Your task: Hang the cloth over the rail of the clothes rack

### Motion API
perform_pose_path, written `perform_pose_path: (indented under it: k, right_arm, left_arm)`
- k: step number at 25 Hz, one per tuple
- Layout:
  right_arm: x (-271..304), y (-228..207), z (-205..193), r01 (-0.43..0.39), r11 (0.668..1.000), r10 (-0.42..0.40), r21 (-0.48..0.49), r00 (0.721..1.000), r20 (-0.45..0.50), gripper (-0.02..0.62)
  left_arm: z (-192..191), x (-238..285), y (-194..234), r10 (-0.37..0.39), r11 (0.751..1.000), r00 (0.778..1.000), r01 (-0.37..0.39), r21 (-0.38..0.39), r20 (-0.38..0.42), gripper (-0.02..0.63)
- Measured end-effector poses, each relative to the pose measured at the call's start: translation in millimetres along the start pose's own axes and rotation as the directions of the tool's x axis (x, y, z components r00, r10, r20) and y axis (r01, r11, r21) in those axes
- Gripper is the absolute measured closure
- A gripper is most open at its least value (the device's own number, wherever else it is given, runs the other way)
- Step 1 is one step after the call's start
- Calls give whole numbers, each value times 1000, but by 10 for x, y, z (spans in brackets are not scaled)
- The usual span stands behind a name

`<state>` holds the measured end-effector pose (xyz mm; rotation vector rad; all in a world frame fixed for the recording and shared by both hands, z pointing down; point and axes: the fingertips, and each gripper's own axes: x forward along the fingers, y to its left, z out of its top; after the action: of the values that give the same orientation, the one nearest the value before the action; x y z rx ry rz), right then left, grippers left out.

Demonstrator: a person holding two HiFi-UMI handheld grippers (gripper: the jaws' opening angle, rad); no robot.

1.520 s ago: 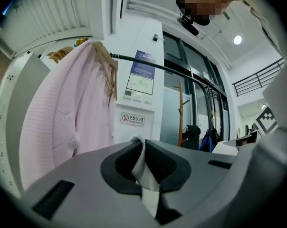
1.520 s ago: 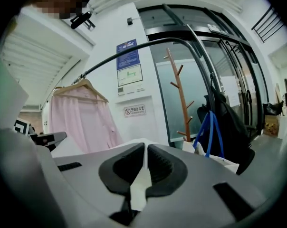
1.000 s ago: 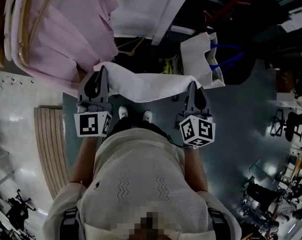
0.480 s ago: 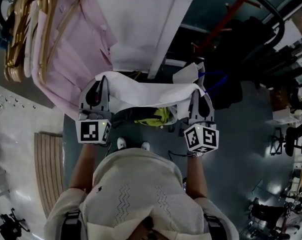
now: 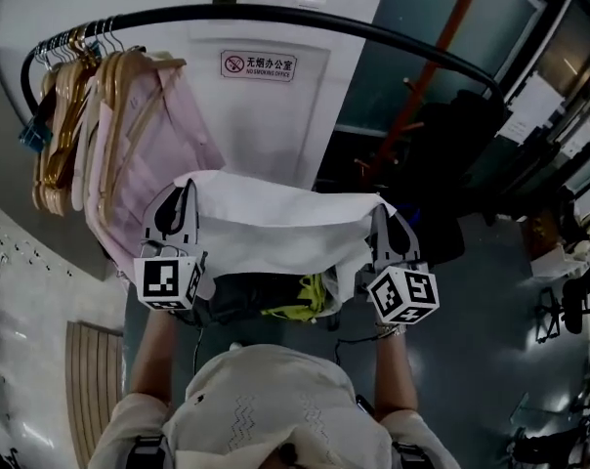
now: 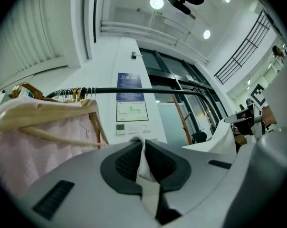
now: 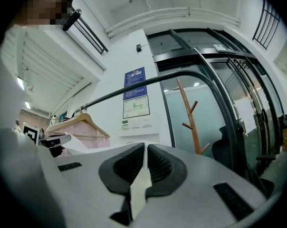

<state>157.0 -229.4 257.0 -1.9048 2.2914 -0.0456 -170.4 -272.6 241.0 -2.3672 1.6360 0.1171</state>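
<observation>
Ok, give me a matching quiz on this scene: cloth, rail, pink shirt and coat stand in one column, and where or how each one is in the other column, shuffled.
Column one:
1. cloth
2. rail
3. pink shirt
4. coat stand

Column two:
A. on a wooden hanger at the rail's left end
B. black, arching overhead
C. stretched between the left gripper and the right gripper, both shut on it
D. upright beyond the rail, on the right

Pairs: 1-C, 2-B, 3-A, 4-D
</observation>
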Motion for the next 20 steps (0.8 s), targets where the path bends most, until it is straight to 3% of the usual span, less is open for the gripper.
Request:
perform_pose_path:
  k: [8, 12, 20]
  right_arm:
    - [115, -62, 629, -77, 997, 76, 21, 996, 39, 572]
    - [228, 0, 948, -122, 992, 120, 18, 991, 66, 572]
    - [427, 72, 1657, -139, 988, 150, -69, 970, 193, 572]
  left_arm:
    - [470, 194, 72, -78, 997, 996, 77, 12, 49, 578]
    - [708, 259, 145, -57, 995, 998, 54, 88, 29, 578]
    - [1328, 438, 255, -53, 988, 991, 33, 152, 127, 578]
